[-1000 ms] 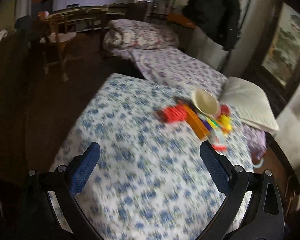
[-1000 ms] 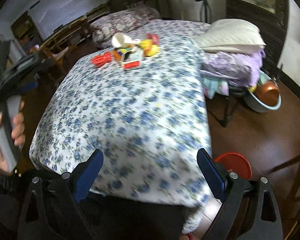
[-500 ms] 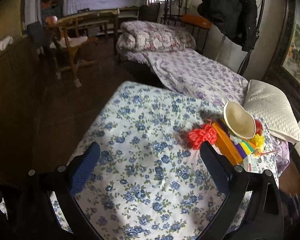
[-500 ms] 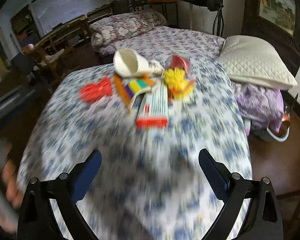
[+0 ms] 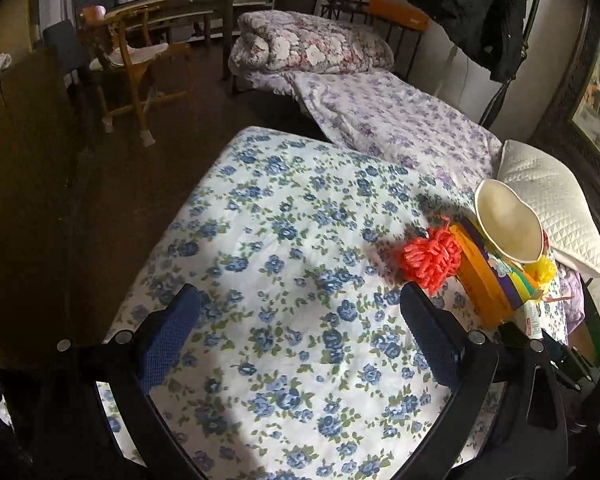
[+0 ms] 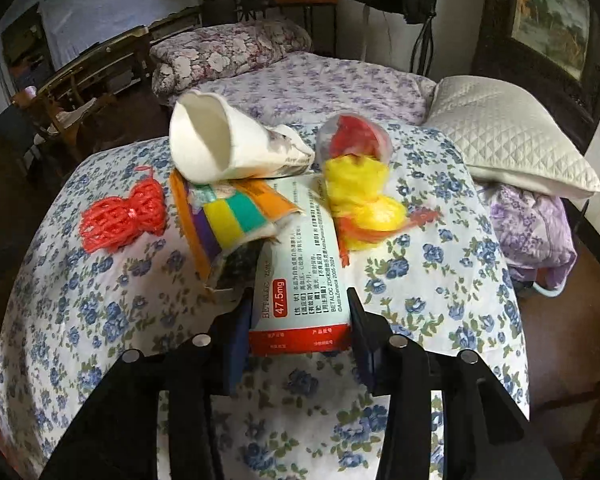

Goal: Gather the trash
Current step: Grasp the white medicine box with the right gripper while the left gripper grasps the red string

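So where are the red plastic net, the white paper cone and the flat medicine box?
Red plastic net (image 6: 122,220), right wrist view, middle of the mesh bundle.
White paper cone (image 6: 220,148), right wrist view, its outer wall by the mouth.
Flat medicine box (image 6: 300,276), right wrist view, its printed top face.

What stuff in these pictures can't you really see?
- Medicine box, right wrist view: far end tucked under the striped wrapper and yellow net; the right gripper's closing jaws flank its near end.
- Left wrist view: paper cup hides the trash behind it.
- Painting: cut off by the edge.
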### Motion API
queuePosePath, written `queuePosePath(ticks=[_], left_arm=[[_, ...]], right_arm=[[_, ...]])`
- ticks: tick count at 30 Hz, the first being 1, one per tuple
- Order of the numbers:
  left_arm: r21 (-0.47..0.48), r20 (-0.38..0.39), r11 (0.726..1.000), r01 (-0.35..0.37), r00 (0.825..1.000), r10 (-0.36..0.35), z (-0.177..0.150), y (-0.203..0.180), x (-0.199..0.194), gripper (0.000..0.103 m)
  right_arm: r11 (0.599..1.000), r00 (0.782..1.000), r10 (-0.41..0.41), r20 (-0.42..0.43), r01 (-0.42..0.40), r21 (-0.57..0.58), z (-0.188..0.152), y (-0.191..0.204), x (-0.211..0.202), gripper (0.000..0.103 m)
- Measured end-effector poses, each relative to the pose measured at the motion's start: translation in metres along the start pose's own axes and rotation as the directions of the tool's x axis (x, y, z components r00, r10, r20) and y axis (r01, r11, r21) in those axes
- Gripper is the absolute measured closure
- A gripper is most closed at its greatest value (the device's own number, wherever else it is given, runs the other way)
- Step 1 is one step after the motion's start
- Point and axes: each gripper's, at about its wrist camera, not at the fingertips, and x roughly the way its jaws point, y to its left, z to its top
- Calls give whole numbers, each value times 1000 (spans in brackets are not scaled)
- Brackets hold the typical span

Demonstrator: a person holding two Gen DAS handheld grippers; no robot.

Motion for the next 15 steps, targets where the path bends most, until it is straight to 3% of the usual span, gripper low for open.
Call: queuePosePath(ticks=[7,10,15], left_arm=[[121,12,990,72,997,-74,5,-30,12,7],[184,22,980,79,996,-85,9,-44,25,7],[193,-29,968,159,987,-156,14,-59,51,7]], right_arm=[[989,988,143,-52,-140,50,-55,-12,-47,59],[987,986,155,-58,-152,53,-73,-14,-57,59],[987,986,154,-68,-151,54,-76,-16,-62,59]])
